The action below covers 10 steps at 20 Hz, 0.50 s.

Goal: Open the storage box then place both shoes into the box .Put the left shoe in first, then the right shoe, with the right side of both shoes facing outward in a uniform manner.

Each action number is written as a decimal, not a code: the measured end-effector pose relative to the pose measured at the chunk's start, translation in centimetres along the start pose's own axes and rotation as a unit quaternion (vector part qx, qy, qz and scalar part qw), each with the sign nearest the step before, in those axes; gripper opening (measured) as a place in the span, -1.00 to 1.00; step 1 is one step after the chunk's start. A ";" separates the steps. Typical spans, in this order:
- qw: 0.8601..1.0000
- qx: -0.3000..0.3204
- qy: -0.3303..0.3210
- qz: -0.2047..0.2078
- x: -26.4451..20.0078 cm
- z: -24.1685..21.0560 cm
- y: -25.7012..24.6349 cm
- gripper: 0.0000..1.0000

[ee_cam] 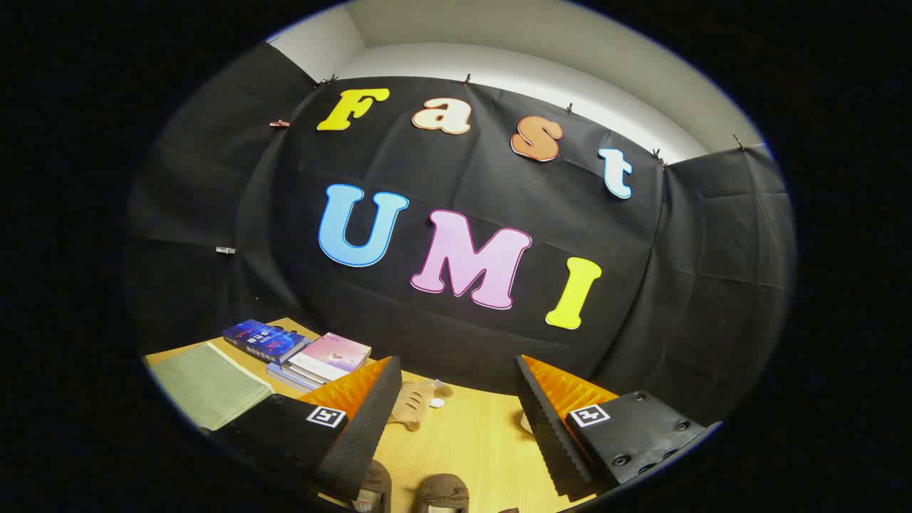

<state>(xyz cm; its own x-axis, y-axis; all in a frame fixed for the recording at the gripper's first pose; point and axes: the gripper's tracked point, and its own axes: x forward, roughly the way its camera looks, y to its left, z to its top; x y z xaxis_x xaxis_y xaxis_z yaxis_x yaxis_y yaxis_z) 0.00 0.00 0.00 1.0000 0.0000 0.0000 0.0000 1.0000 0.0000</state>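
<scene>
Green cloth (208,385) is seen at the lower left of the wooden table (470,442), beside stacked books (299,350); a tan plush item (417,404) lies beyond the fingers. The gripper (456,420) is held spread wide, grasping nothing; two brown shoes (413,491) lie between its fingers at the bottom centre.

The desk (470,442) was pale wood with a fine grain and a smooth, softly shiny top. The wall (456,320) behind it was matt black cloth, creased in squares. The books (299,349) had glossy paper covers. A green mat (206,385) beside them looked like dull woven cloth. Two brown shoes (420,491) between the fingers of the open claw (456,427) seemed fuzzy, like suede or felt. The fingers (363,420) had ribbed, matt faces.
</scene>
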 end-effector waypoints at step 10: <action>1.000 0.004 0.000 0.006 -0.2 0.0 0.4 0.95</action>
<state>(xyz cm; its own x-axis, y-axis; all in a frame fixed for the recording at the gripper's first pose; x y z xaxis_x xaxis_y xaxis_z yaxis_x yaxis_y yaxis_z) -0.19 0.45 0.00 0.9999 0.0124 -0.0003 -0.0124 0.9999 0.0080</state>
